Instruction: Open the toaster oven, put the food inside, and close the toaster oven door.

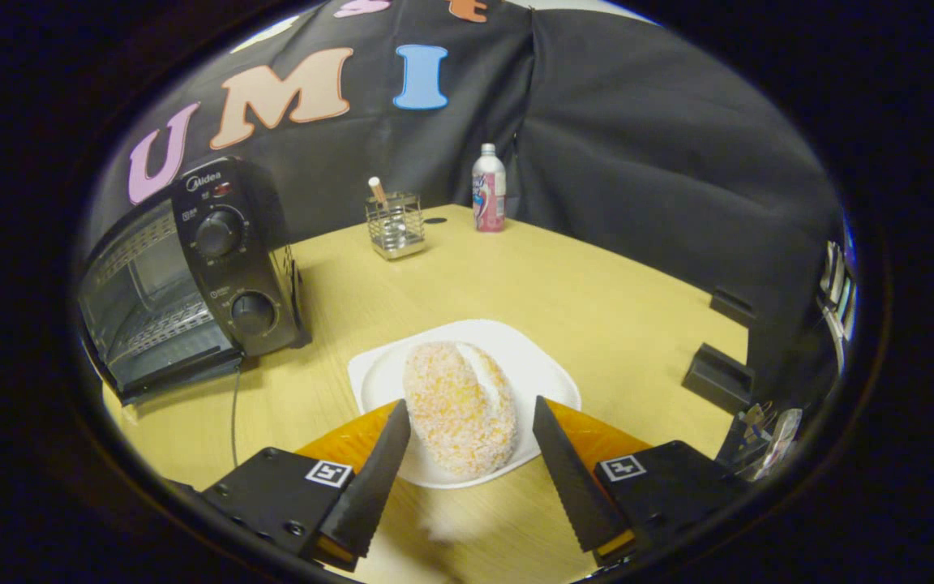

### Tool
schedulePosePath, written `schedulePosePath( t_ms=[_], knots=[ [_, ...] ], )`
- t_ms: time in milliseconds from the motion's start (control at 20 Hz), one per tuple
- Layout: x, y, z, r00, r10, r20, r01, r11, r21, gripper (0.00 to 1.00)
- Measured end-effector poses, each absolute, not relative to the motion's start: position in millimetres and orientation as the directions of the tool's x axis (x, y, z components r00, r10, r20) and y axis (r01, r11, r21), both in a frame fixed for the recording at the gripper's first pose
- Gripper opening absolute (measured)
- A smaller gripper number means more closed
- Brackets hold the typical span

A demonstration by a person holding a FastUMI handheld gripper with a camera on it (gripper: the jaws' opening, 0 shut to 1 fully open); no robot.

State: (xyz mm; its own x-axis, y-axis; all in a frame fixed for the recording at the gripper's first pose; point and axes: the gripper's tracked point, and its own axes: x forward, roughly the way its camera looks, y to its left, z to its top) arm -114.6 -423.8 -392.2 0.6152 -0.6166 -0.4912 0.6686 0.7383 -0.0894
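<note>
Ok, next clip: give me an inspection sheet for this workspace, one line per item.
Surface: wooden table, no spills seen.
Job's things: toaster oven at the far left, door looks shut; bread roll on a white plate.
Clutter: wire holder with a stick in it, and a bottle, both at the far edge.
Gripper: gripper open, fingers either side of the bread roll, not pressing it.
Cables: thin cord running from the toaster oven.
Surroundings: black cloth booth wall; dark blocks at the right edge.
</note>
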Motion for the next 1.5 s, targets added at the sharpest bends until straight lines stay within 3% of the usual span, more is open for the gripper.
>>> schedulePosePath(
  t_ms=[50, 300, 850, 1200, 1500],
  knots=[
    [-110.4, -424.5, -396.0, 0.618, -0.609, -0.497, 0.667, 0.741, -0.079, 0.93],
    [-114.9, -422.1, -395.9, 0.578, -0.634, -0.514, 0.681, 0.722, -0.125, 0.69],
    [-154.4, -363.3, -363.5, 0.519, -0.725, -0.452, 0.730, 0.652, -0.208, 0.69],
    [-146.5, -283.0, -319.2, 0.599, -0.699, -0.392, 0.715, 0.687, -0.132, 0.69],
    [-89.7, -205.8, -310.1, 0.718, -0.552, -0.424, 0.593, 0.804, -0.044, 0.69]
  ],
)
